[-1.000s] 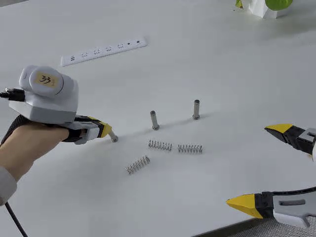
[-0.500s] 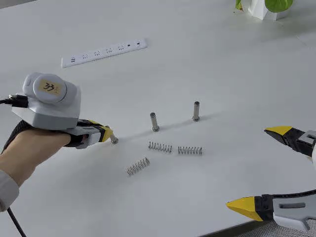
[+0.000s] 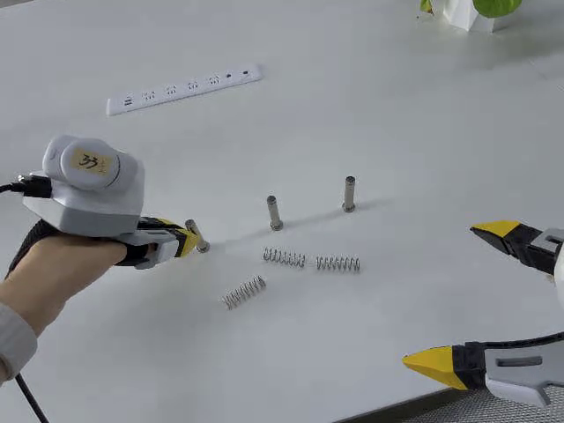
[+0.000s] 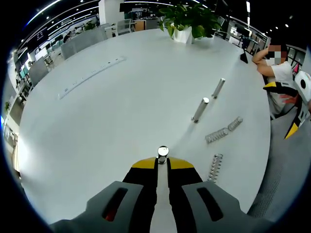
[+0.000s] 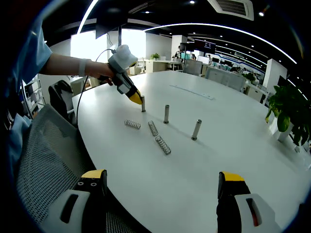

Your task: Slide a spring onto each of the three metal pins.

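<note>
Moved since a second ago: near pin (image 3: 196, 236) now leaning, head tipped toward the left gripper (image 3: 187, 236); upright at the jaw tips before; springs and the other two pins unchanged
Left jaws: all but closed, pinching the near pin close to its head; hard to tell whether the base touches the surface (image 3: 370, 106)
Right jaws: spread wide on the right gripper (image 3: 464, 296), nothing held, hanging at the near right, well apart from the work
Pins: middle pin (image 3: 275, 212) and far pin (image 3: 350, 194) upright and bare
Springs: left spring (image 3: 244, 293), middle spring (image 3: 284, 257) and right spring (image 3: 338, 263) lying flat just in front of the pins, none threaded yet
Risk, grip: narrow pinch on smooth round metal, likely to let the pin swivel or slip out, then roll across the smooth surface into the springs
Risk, access: jaws near the head probably blocking the end needed for a spring; regrip lower or at the base likely called for
Risk, springs: light coils, apt to flick away or roll if squeezed off-centre by the right jaws
Risk, neighbours: middle pin just beside the working spot, easily toppled by a sweeping move
Edges: near edge of the surface close under the right gripper, so a flicked spring could go over
Open room: wide bare stretch on all sides; power strip (image 3: 183, 89) and plant pot (image 3: 467, 13) well apart at the back
</note>
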